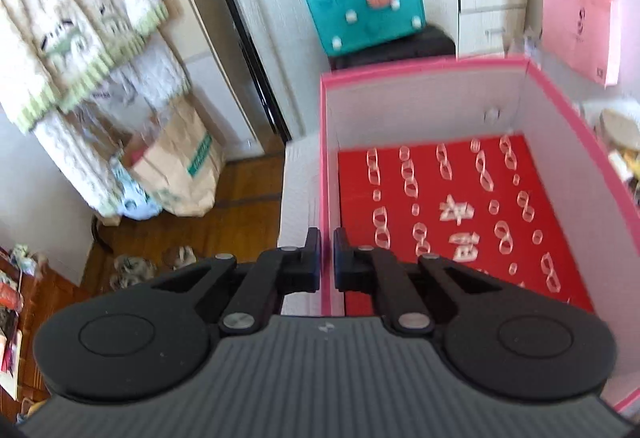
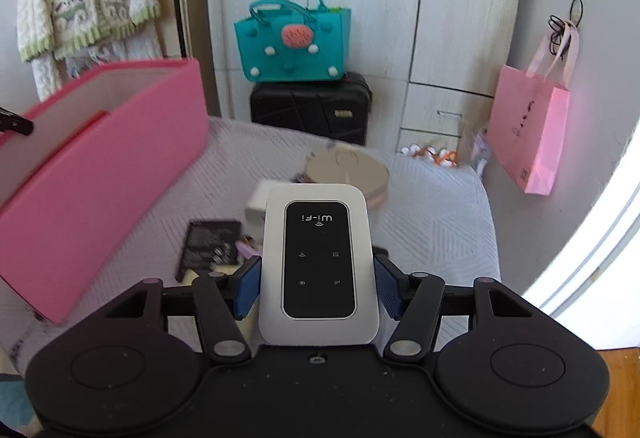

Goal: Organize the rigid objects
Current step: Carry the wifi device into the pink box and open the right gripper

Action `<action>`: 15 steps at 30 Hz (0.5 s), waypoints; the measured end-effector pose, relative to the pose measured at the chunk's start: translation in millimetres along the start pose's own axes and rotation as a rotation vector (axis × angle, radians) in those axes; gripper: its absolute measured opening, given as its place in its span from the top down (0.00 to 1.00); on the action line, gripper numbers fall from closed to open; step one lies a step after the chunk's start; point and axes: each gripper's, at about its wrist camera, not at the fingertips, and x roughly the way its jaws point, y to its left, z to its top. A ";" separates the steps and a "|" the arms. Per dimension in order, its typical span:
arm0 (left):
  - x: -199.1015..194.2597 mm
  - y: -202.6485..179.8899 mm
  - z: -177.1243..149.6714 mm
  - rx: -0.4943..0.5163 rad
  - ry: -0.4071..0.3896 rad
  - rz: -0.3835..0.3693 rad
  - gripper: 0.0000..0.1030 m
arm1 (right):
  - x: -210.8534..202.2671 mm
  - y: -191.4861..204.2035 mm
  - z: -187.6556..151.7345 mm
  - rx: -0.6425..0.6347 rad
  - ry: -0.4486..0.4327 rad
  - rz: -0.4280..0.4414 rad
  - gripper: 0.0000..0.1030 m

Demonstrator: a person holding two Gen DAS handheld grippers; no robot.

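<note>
Wi-Fi box [image 2: 319, 262] sits squeezed between the right tongs [image 2: 318, 288], above the bed [image 2: 432, 222]. The left tongs [image 1: 327, 258] pinch the pink box [image 1: 326, 157] by its wall. A black booklet [image 2: 210, 248] lies below.

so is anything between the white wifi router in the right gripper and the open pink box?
Nothing visible does. The white wifi router is clamped in the right gripper above the bed; the open pink box, gripped on its wall by the left gripper, lies left with clear space between.
</note>
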 end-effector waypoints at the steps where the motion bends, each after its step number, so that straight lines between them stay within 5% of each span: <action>1: -0.5 -1.6 0.4 0.004 -0.003 0.003 0.95 | -3.5 2.4 4.8 -0.002 -0.014 0.018 0.37; 10: 8.9 17.1 -2.0 -0.091 0.017 -0.041 0.97 | -22.3 46.2 62.3 0.012 -0.094 0.308 0.37; 15: 9.6 21.7 -4.5 -0.133 0.009 -0.075 0.97 | -4.2 77.8 92.1 0.043 -0.030 0.468 0.37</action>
